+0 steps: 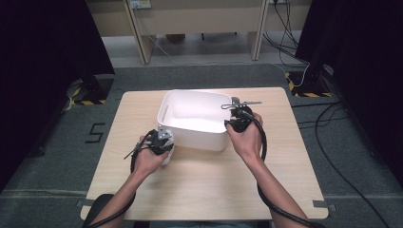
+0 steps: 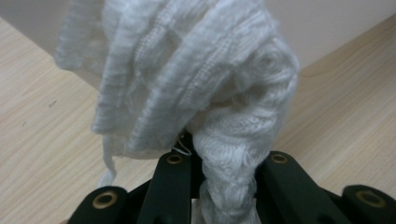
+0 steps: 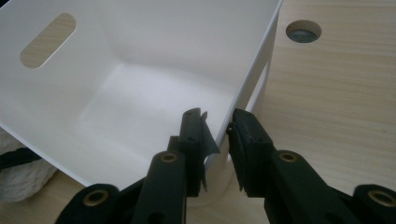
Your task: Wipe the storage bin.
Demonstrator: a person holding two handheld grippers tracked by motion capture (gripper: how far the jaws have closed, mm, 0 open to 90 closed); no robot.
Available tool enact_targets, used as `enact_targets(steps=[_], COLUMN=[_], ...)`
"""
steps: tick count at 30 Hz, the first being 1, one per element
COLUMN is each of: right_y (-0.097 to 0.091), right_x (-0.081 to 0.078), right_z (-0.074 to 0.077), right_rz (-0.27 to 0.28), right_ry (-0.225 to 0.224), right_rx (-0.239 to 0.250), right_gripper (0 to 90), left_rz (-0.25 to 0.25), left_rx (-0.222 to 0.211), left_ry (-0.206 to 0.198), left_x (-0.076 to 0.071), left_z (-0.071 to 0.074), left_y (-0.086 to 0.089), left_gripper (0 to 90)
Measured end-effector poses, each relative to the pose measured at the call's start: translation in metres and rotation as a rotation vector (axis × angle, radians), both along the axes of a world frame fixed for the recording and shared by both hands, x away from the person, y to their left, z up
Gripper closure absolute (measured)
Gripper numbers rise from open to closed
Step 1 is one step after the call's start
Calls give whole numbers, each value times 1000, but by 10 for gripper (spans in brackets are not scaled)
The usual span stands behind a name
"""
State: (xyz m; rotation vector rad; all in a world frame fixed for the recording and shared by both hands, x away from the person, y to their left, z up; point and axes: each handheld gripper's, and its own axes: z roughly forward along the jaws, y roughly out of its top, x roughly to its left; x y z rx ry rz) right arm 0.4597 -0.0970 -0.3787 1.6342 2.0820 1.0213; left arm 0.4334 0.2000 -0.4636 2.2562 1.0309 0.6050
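Observation:
A white plastic bin (image 1: 195, 137) with a handle slot stands at the middle of the wooden table (image 1: 214, 185). My left gripper (image 1: 164, 142) is beside the bin's near left corner, shut on a white knitted cloth (image 1: 169, 156). In the left gripper view the cloth (image 2: 187, 70) bunches up over the jaws of that gripper (image 2: 224, 163). My right gripper (image 1: 236, 118) is at the bin's right wall. In the right gripper view its jaws (image 3: 217, 135) straddle that wall of the bin (image 3: 140, 93), one inside and one outside, clamped on the rim. The bin's inside looks bare.
The cloth (image 3: 23, 179) peeks out past the bin's corner in the right gripper view. A round cable hole (image 3: 303, 30) sits in the tabletop beyond the bin. Dark curtains flank the table, and cables (image 1: 332, 142) lie on the grey floor at the right.

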Motion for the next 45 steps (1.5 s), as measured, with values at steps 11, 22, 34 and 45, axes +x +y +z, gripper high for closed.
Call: enact_targets(steps=[11, 22, 34, 45], right_y=[-1, -1, -1, 0], right_x=[0, 1, 1, 1], right_z=[0, 0, 0, 0], right_rz=[2, -1, 0, 2], right_ry=[-2, -2, -4, -5], right_rx=[-1, -3, -6, -9], right_gripper=[749, 750, 751, 751], left_rz=[-3, 2, -3, -37], left_rx=[-22, -35, -28, -21], left_ry=[-16, -56, -76, -100], left_x=[-2, -4, -6, -9], left_z=[6, 25, 35, 39], left_y=[-1, -1, -4, -17], left_gripper=[788, 789, 789, 789])
